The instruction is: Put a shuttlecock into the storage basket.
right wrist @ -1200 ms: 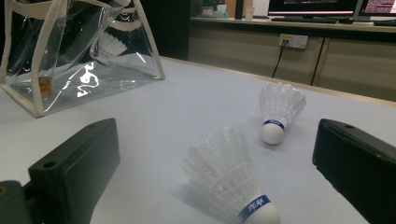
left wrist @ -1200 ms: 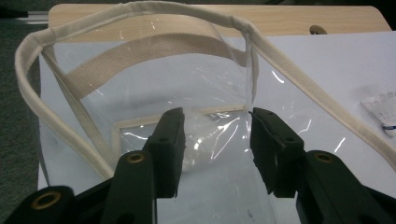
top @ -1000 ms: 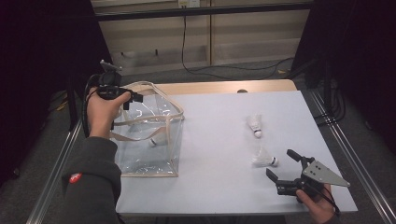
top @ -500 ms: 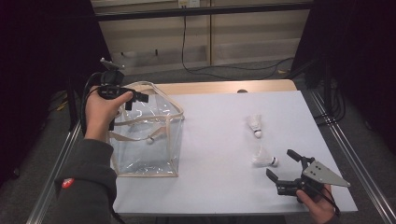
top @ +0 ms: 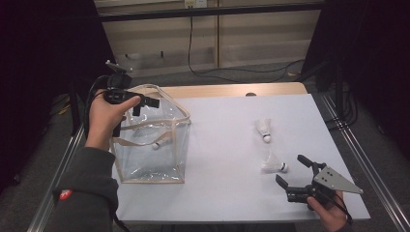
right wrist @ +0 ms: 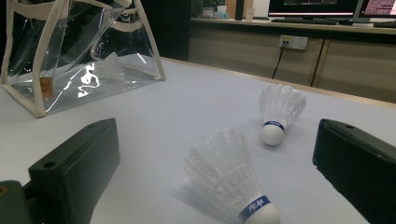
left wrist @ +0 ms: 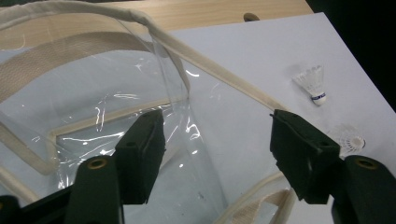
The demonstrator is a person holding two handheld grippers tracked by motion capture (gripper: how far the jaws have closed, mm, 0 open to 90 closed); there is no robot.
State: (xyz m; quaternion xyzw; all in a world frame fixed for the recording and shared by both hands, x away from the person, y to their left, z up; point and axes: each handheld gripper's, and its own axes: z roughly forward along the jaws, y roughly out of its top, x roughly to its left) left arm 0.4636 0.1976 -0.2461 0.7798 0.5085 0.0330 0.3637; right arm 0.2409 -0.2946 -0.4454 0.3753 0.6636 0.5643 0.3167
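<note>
Currently: shuttlecocks are being loaded into a clear bag, one already inside

Left gripper [top: 140, 103] sits over the clear bag [top: 152, 154] mouth; its jaws have just been opening, spread with nothing between them, consistent with a release, and a shuttlecock in the bag [top: 162, 141] lies below. Right gripper [top: 294, 174], jaws spread, rests low on the table [top: 222, 145], aimed at the near shuttlecock [right wrist: 231, 186]; the far shuttlecock [right wrist: 279, 114] lies beyond. Glare on the plastic blurs the bagged one; the right hand [top: 329, 212] is cut off by the frame edge
</note>
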